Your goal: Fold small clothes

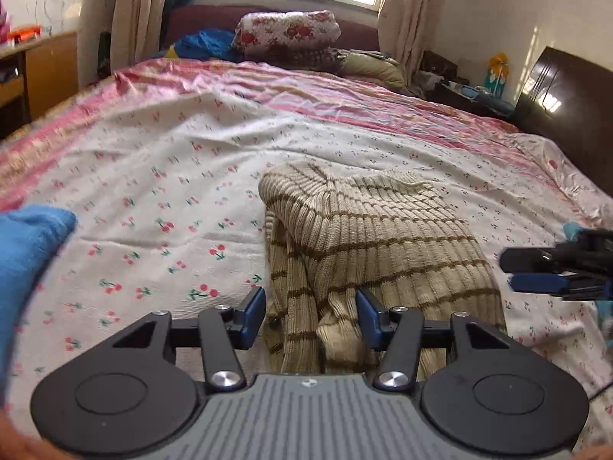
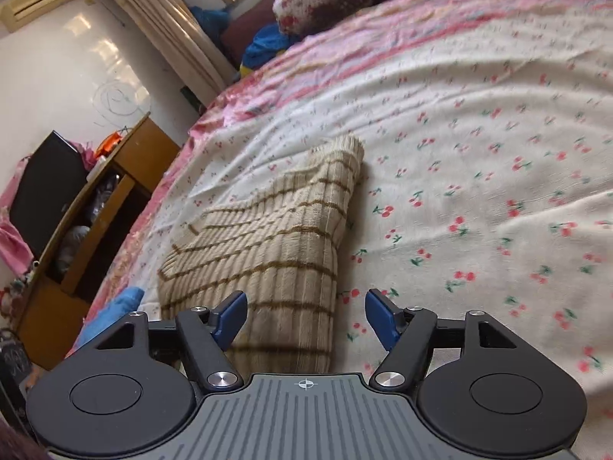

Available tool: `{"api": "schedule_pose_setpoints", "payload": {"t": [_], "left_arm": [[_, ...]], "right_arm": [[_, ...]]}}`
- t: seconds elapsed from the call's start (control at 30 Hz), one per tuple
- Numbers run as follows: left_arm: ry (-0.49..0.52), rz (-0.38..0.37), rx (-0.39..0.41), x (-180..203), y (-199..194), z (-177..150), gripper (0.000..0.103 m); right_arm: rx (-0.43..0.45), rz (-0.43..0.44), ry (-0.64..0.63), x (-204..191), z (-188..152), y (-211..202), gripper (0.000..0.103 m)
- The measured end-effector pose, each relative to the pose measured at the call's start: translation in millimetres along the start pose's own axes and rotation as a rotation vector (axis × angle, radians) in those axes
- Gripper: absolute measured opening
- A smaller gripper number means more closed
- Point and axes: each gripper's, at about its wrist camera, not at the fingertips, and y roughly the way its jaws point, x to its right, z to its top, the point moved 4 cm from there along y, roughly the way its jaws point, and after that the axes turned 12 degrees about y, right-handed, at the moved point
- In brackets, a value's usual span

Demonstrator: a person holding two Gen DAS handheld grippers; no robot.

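A beige ribbed knit garment with brown stripes [image 1: 367, 237] lies partly folded on the cherry-print bedsheet [image 1: 153, 176]. My left gripper [image 1: 310, 316] hovers over its near end, open, with the knit showing between the blue pads but not pinched. In the right wrist view the same garment [image 2: 276, 245] lies ahead and to the left. My right gripper [image 2: 304, 316] is open over the garment's near right edge, nothing gripped. The right gripper's fingers [image 1: 551, 281] also show at the right edge of the left wrist view, beside the garment.
A blue cloth [image 1: 27, 245] lies at the left on the bed, and shows again as blue cloth [image 2: 115, 308] near the bed's edge. A flowered quilt roll [image 1: 287, 32] and blue clothing sit at the far end. A wooden desk [image 2: 103, 207] stands beside the bed.
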Motion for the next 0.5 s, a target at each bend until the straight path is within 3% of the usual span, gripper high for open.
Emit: {"api": "schedule_pose_setpoints", "payload": {"t": [0.13,0.27,0.5], "left_arm": [[0.022,0.027,-0.014,12.2,-15.7,-4.1,0.058],[0.039,0.064,-0.099,22.6,-15.8,-17.8,0.058],[0.067,0.082,-0.086,37.3,-43.7,-25.2,0.058]], "right_arm": [[0.0,-0.055,-0.103,-10.3,-29.3,-14.7,0.069],[-0.036,-0.25,-0.202,-7.2,-50.5,7.3,0.068],[0.015,-0.211,-0.192,-24.3,-64.8,-31.4,0.066]]}}
